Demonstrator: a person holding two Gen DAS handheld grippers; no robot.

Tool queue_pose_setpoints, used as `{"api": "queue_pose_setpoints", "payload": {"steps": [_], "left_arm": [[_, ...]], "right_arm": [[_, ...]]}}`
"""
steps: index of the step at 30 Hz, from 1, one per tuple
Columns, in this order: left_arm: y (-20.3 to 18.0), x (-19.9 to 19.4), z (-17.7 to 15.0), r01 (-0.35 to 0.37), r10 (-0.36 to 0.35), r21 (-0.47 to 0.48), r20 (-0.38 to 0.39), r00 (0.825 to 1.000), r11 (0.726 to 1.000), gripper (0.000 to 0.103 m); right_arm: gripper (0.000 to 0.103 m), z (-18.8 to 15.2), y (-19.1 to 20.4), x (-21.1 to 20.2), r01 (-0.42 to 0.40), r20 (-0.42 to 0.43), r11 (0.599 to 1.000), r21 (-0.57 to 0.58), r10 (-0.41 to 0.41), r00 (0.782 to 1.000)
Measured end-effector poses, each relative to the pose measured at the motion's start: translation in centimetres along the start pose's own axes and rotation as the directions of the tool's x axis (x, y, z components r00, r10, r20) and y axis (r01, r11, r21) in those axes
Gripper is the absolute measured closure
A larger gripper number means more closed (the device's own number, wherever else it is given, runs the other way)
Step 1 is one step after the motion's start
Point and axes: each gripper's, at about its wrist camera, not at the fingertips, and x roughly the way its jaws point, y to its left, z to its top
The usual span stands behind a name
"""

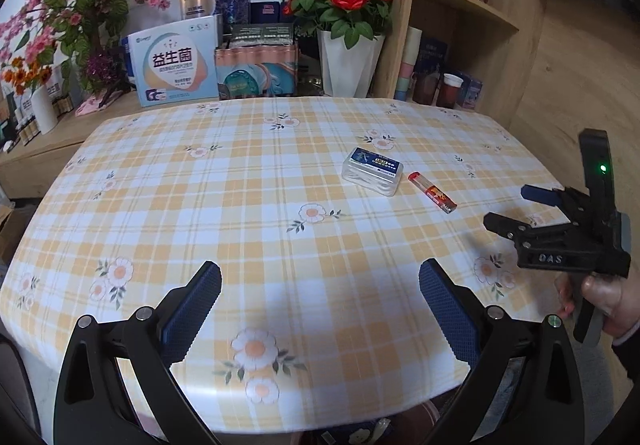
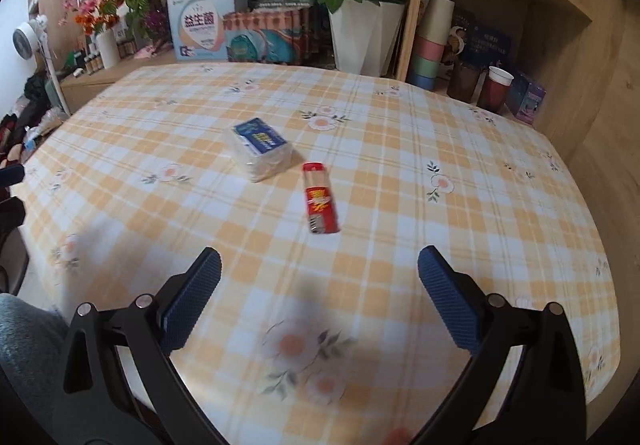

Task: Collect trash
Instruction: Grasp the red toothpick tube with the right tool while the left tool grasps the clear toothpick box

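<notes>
Blue-padded fingers (image 1: 200, 297) of the left gripper (image 1: 320, 301) stood spread wide over the near edge of a yellow-checked, flower-printed tablecloth (image 1: 200, 205), with nothing held between them. Farther in, right of the table's middle, lay a clear plastic box with a blue label (image 1: 372, 171), and just beside it, apart from it, a red tube (image 1: 432, 192) on its side. From the left wrist camera the right gripper (image 1: 516, 211) showed at the table's right edge, gripped in the person's hand (image 1: 604, 297), its jaws parted and empty. Seen through the right gripper (image 2: 320, 297), the tube (image 2: 320, 199) lay ahead and the box (image 2: 262, 153) beyond to the left. Red roses in a white pot (image 1: 348, 61) stood behind the table
</notes>
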Motion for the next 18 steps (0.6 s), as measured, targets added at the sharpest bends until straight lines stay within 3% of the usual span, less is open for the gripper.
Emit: {"api": "queue_pose_setpoints", "payload": {"steps": [3,4,6,15,17,18], "left_arm": [[-0.3,1.9,1.3,0.014,-0.014,0.010,-0.001,1.000,1.000,0.006],[-0.4,2.6,1.7,0.020,-0.020,0.010,0.001,1.000,1.000,0.006],[-0.5,4.0,2.7,0.030,-0.030,0.011,0.004,1.000,0.999,0.006],[-3.1,10.6,6.0,0.096,-0.093,0.084,-0.045,0.995,0.992,0.006],[-3.6,12.1,6.7,0.109,-0.103,0.098,-0.060,0.993,0.989,0.006],[-3.8,13.0,7.0,0.117,-0.110,0.107,-0.070,0.991,0.987,0.006]], "right_arm": [[0.009,1.2,-1.0,2.8,-0.016,-0.035,1.000,0.007,0.016,0.999],[0.020,1.5,-1.1,3.4,-0.023,-0.044,1.000,0.007,0.023,0.999],[0.031,2.3,-1.4,5.4,-0.053,-0.091,0.998,0.013,0.054,0.994],[0.042,3.3,-1.0,10.1,-0.102,-0.174,0.994,0.048,0.109,0.979],[0.051,3.6,-0.8,10.4,-0.075,-0.178,0.997,0.030,0.079,0.981],[0.063,3.7,-0.9,10.4,-0.072,-0.178,0.997,0.031,0.076,0.981]]}}
